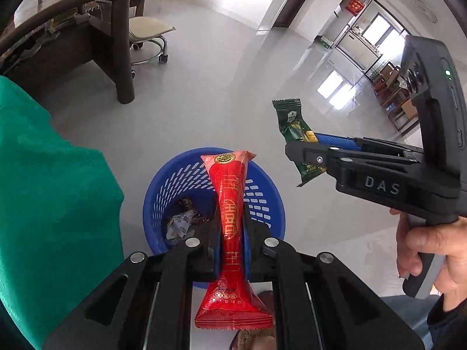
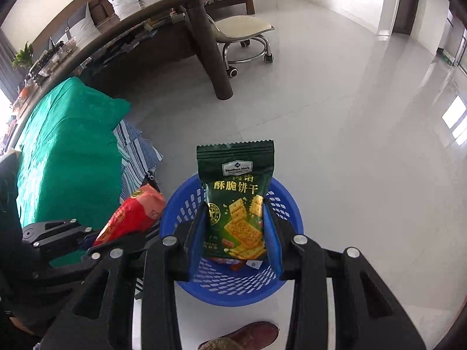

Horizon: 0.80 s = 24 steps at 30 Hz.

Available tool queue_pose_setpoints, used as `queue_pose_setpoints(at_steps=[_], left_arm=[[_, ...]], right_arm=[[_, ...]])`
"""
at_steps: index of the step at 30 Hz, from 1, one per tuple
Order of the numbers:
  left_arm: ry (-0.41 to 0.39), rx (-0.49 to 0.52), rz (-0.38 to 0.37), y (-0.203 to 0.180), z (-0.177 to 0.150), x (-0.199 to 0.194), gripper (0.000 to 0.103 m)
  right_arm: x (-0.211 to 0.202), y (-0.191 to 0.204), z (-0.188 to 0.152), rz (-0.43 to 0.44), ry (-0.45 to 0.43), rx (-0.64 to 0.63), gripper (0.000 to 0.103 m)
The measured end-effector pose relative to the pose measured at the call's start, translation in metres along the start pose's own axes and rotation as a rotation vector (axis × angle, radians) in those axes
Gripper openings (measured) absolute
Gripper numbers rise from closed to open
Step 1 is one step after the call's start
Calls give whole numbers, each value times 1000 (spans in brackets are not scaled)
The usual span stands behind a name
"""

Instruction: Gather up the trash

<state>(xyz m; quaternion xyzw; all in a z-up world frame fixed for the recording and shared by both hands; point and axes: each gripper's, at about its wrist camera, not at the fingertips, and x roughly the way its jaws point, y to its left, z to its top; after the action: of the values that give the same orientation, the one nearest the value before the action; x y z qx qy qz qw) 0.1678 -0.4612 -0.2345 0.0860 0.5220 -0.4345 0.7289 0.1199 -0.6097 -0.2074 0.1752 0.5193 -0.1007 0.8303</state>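
Trash first, at lower centre of my left view: the red snack wrapper [image 1: 232, 227] is pinched at its waist by my left gripper [image 1: 232, 234], over the blue basket [image 1: 151, 204]. It looks light, crinkly and slick, so a mid-body hold suits it. Right view, centre: my right gripper [image 2: 236, 227] clamps the green cracker packet [image 2: 236, 201] by its sides; likely fragile inside.

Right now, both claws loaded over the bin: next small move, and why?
Probably open the left claw: its red wrapper hangs directly above the blue basket, which already holds trash. The right claw can drop its green cracker packet after.
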Motion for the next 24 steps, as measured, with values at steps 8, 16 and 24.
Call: queue_pose_setpoints(at_steps=[8, 16, 24], left_arm=[[-12, 8, 35, 0, 3, 20, 59], [-156, -27, 106, 1, 1, -15, 95], [-283, 41, 172, -10, -29, -108, 98]], right_arm=[[1, -20, 3, 47, -24, 87, 65], [-24, -22, 11, 36, -130, 98, 73], [-56, 12, 14, -27, -270, -1, 94]])
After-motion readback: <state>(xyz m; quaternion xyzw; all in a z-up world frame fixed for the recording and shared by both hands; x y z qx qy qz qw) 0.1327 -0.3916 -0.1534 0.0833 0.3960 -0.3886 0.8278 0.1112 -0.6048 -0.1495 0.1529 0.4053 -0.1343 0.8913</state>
